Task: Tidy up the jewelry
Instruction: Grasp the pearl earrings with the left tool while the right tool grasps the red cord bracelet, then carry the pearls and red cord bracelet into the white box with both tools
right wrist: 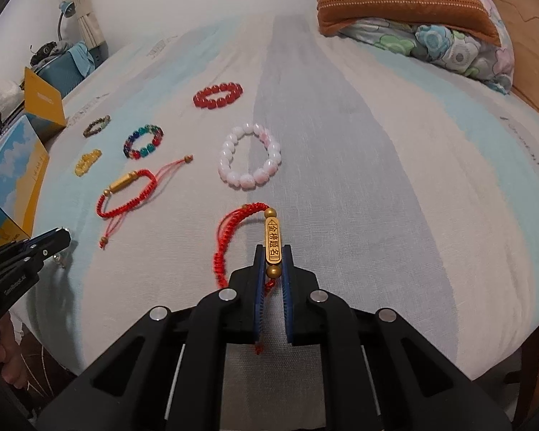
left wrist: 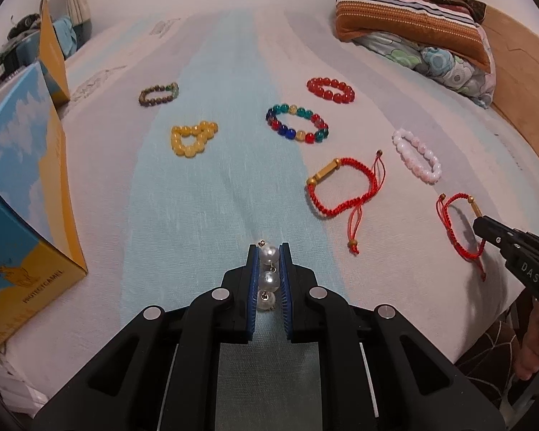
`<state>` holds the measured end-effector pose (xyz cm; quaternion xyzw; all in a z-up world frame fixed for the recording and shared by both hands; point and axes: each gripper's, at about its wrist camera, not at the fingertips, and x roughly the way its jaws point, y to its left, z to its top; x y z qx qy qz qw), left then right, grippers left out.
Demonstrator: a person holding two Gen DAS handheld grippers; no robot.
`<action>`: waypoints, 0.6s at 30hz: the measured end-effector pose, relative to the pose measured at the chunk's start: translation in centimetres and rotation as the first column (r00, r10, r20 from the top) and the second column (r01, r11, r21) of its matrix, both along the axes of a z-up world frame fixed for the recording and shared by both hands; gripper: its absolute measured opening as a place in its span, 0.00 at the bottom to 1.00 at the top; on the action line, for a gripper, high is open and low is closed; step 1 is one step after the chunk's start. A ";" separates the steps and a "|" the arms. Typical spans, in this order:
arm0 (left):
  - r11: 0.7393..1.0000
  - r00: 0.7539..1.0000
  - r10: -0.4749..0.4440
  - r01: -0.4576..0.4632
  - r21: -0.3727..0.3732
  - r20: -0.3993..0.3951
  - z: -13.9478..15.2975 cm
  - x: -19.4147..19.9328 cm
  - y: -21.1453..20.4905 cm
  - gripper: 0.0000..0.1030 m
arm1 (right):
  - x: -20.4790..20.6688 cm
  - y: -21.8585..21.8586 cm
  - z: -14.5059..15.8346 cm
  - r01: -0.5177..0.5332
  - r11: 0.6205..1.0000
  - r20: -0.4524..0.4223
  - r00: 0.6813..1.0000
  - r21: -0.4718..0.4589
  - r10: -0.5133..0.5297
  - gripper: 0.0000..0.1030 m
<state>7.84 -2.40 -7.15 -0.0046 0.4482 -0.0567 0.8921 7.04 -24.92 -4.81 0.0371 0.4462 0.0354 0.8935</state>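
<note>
I have both tongs clenched on a piece each, so the step in hand is the pick-up, with the carry to storage not yet begun. My left gripper (left wrist: 269, 251) is clamped on a string of pearls (left wrist: 269, 278), three beads caught in a row between the blue pads, low on the bed (left wrist: 395, 287) at about 6 o'clock in the left wrist view. My right gripper (right wrist: 272, 251) is clamped on the gold bar of a red cord bracelet (right wrist: 272, 242), the bar pointing toward 12 o'clock and the cord (right wrist: 230, 230) looping off toward 10 o'clock on the sheet. From the left wrist view that same bracelet sits at 4 o'clock with the right tong's tip on it. Still lying loose further up the bed are a second red cord bracelet (left wrist: 341, 186), a pink bead bracelet (left wrist: 417, 156), a multicolour bead bracelet (left wrist: 297, 123), a yellow bead bracelet (left wrist: 193, 138), a red bead bracelet (left wrist: 330, 89) and a brown bead bracelet (left wrist: 159, 94). A blue and yellow box (left wrist: 21, 194) stands at 9 o'clock; I judge it the likely home for the pieces, though I cannot see inside it. The next move calls for a straight lift on both sides, high enough that the hanging cord and pearls clear the sheet without snagging, then a swing toward 9 o'clock
</note>
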 end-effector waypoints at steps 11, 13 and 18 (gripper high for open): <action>0.999 0.999 -0.014 0.012 0.034 0.049 3.3 0.0 0.1 0.10 | 0.0 -0.1 3.2 -0.011 1.000 0.045 0.999 -0.001 0.011 0.08; 1.000 0.998 -0.012 0.011 0.028 0.058 4.1 0.1 0.3 0.10 | 0.1 -0.1 3.8 -0.014 1.000 0.051 0.999 0.000 0.014 0.08; 1.000 0.997 -0.014 0.012 0.028 0.075 5.9 0.4 0.5 0.10 | 0.5 0.3 5.8 -0.032 0.999 0.078 0.996 -0.014 0.033 0.08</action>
